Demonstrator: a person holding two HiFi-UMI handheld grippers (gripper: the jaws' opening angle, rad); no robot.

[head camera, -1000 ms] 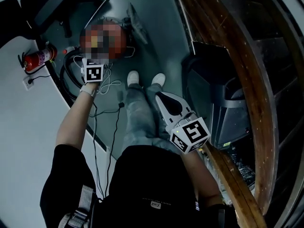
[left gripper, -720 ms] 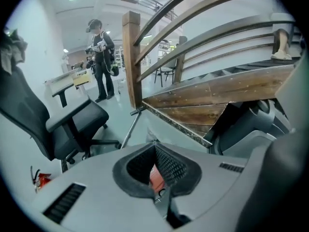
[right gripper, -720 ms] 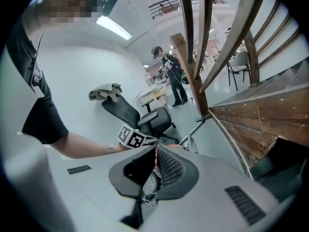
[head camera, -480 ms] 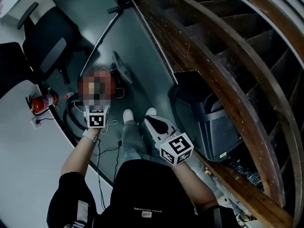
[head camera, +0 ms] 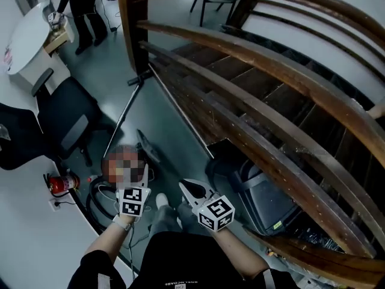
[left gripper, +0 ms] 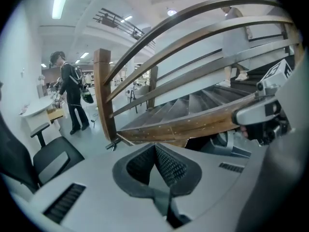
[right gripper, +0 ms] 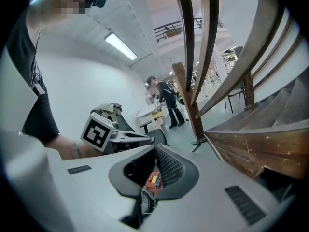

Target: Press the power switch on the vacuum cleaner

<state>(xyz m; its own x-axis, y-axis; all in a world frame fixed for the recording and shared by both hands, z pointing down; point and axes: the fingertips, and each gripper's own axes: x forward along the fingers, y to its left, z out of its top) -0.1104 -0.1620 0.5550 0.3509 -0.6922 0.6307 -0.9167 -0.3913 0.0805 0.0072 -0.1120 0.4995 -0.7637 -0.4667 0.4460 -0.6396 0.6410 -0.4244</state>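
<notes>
The vacuum cleaner stands on the floor ahead of my feet. Its red body is under a mosaic patch in the head view, with its black hose (head camera: 95, 198) coiled at the left. My left gripper (head camera: 146, 170) is held just above and right of it, jaws closed tip to tip with nothing between them. My right gripper (head camera: 183, 185) is beside it, also shut and empty. In the right gripper view, a red part with a label (right gripper: 153, 179) shows through the gap behind the jaws. No power switch can be made out.
A red fire extinguisher (head camera: 60, 183) lies by the wall at the left. Black office chairs (head camera: 66, 122) stand beyond it. A curved wooden staircase (head camera: 271, 77) fills the right, with a dark bin (head camera: 267, 200) beneath it. A person (head camera: 81, 5) stands by a white table (head camera: 27, 38) far off.
The head view has swung up from the floor to the room ahead. Both grippers now sit lower in the frame and closer together. Their jaws stay closed.
</notes>
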